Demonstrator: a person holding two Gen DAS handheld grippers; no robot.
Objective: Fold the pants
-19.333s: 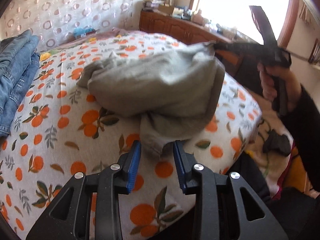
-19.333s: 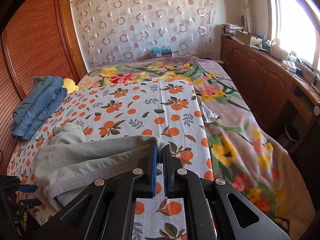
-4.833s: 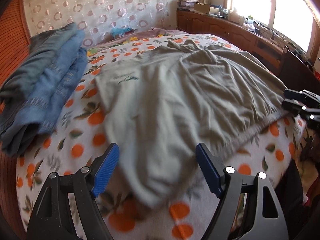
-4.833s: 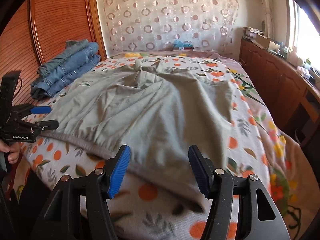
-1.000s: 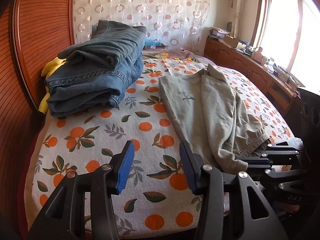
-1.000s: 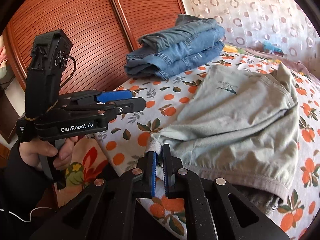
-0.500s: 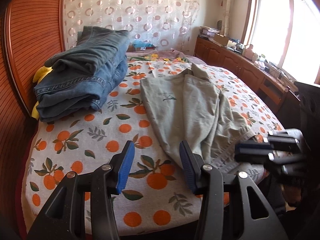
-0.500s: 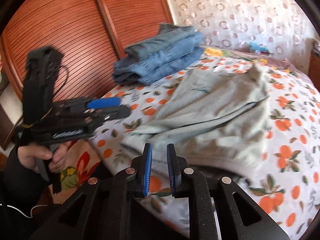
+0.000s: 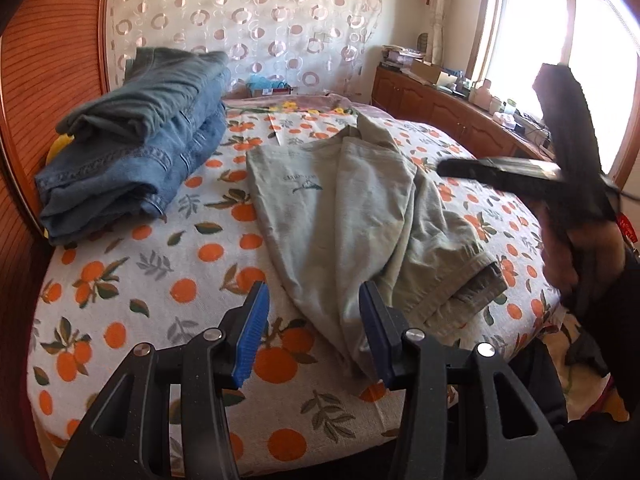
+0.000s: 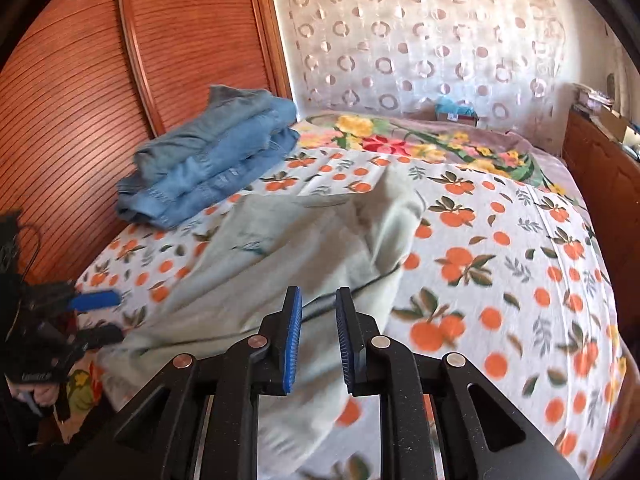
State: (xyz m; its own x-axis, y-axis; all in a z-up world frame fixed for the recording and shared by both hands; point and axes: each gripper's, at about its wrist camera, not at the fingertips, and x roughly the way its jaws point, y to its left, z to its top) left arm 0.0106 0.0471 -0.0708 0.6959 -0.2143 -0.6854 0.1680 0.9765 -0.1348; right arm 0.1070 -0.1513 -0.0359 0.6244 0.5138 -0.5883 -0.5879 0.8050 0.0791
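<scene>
Left gripper point(image 9: 314, 330) spread, right gripper point(image 10: 318, 332) part-spread, both holding nothing. I see soft grey-green pants point(image 9: 352, 216), small unreadable logo print; folded denim point(image 9: 132, 140) at 10 o'clock.

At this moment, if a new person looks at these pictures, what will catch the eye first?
Probably the grey-green pants, folded lengthwise in the middle of the orange-print bedspread. Next, the stack of folded blue jeans beside them, near the wooden wall. Both the left gripper and right gripper hang open above the near end of the pants.
</scene>
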